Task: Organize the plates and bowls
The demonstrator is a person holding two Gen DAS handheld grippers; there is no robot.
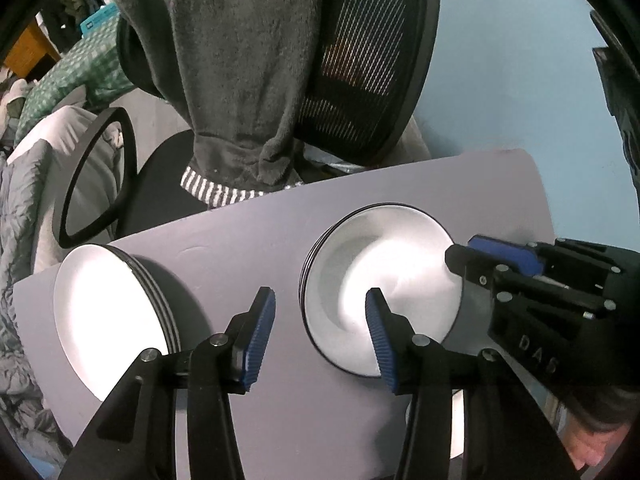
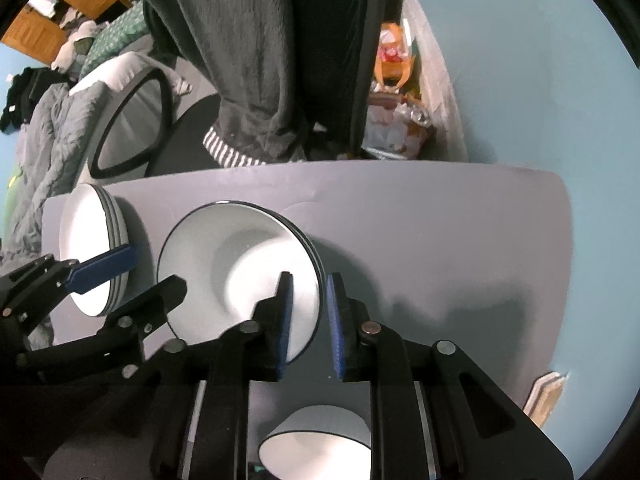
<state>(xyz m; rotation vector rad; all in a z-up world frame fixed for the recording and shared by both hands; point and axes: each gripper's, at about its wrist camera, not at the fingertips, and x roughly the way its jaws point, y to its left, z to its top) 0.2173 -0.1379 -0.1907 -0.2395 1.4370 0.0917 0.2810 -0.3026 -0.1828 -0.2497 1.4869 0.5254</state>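
Note:
A stack of white plates with black rims lies at the table's left; it also shows in the right wrist view. A stack of white bowls sits mid-table and shows in the right wrist view. A single white bowl sits at the near edge, under the right gripper. My left gripper is open and empty, between the plates and the bowls, above the table. My right gripper is open with a narrow gap, its jaws either side of the bowl stack's right rim. It also shows in the left wrist view.
The grey table has bare surface to the right. A black mesh office chair draped with a grey garment stands behind the table. A bed with bedding lies to the left. A blue wall is at the right.

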